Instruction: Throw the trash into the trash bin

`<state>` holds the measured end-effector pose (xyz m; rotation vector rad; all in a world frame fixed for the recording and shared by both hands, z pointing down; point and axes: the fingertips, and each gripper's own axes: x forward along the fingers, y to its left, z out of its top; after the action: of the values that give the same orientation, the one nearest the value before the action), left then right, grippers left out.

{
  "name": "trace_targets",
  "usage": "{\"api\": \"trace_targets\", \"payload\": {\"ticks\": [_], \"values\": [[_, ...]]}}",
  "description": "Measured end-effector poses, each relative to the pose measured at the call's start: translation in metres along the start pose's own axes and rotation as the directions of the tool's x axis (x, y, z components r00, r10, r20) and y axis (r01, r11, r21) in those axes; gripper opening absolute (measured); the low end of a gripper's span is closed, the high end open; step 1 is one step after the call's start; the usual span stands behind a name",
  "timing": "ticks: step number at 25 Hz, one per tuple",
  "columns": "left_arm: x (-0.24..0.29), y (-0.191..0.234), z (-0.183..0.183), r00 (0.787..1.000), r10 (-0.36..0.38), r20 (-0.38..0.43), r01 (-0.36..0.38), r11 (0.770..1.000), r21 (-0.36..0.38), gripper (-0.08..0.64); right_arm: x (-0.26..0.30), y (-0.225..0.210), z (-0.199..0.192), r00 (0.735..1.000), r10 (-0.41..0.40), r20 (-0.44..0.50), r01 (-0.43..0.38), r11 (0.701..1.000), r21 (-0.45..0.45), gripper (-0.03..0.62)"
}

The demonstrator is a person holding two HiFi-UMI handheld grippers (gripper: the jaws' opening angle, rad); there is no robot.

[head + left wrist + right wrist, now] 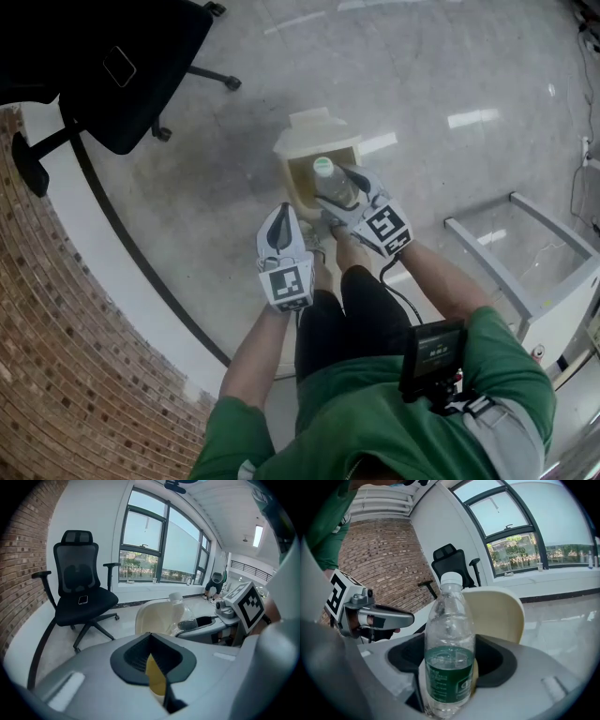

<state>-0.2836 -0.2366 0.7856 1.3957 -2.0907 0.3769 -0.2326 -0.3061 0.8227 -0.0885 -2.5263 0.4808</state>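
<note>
holding the plastic bottle (449, 644) over the open trash bin (317, 141), the right claw (336, 187) pinches its labelled body. the left claw (279, 217), pressed together and empty, waits beside. next move, likely: spread the right claw so the bottle drops inside.

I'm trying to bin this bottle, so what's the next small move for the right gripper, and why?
Probably open the right gripper and let the bottle drop. Its jaws are clamped on the bottle, which in the head view hangs over the open mouth of the bin, lid up.
</note>
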Motion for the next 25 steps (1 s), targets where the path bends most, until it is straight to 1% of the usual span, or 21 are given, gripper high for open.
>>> {"api": "trace_targets", "payload": {"ticks": [7, 11, 16, 19, 21, 23, 25], "values": [[0.030, 0.005, -0.042, 1.000, 0.006, -0.027, -0.006, 1.000, -0.014, 0.006, 0.032, -0.010, -0.047, 0.999, 0.014, -0.045, -0.015, 1.000, -0.027, 0.318], [0.045, 0.007, -0.060, 0.999, 0.006, -0.034, -0.007, 1.000, -0.028, 0.006, 0.047, -0.021, -0.072, 0.996, -0.008, -0.091, 0.005, 0.999, -0.035, 0.318], [0.058, 0.009, -0.078, 0.999, -0.001, -0.044, 0.000, 1.000, -0.027, 0.006, 0.065, -0.030, -0.097, 0.985, -0.053, -0.161, 0.036, 0.994, -0.108, 0.319], [0.064, 0.011, -0.085, 0.999, -0.002, -0.052, 0.001, 1.000, -0.025, 0.006, 0.074, -0.038, -0.116, 0.963, -0.109, -0.245, 0.081, 0.989, -0.122, 0.319], [0.068, 0.014, -0.088, 0.998, 0.000, -0.055, -0.001, 1.000, -0.027, 0.006, 0.081, -0.046, -0.127, 0.942, -0.142, -0.305, 0.122, 0.989, -0.084, 0.319], [0.069, 0.015, -0.091, 0.998, 0.000, -0.059, -0.001, 1.000, -0.029, 0.006, 0.088, -0.051, -0.138, 0.924, -0.153, -0.351, 0.148, 0.988, -0.042, 0.319], [0.069, 0.016, -0.095, 0.998, -0.002, -0.064, 0.000, 1.000, -0.030, 0.006, 0.093, -0.053, -0.148, 0.905, -0.162, -0.393, 0.157, 0.987, -0.044, 0.319]]}}
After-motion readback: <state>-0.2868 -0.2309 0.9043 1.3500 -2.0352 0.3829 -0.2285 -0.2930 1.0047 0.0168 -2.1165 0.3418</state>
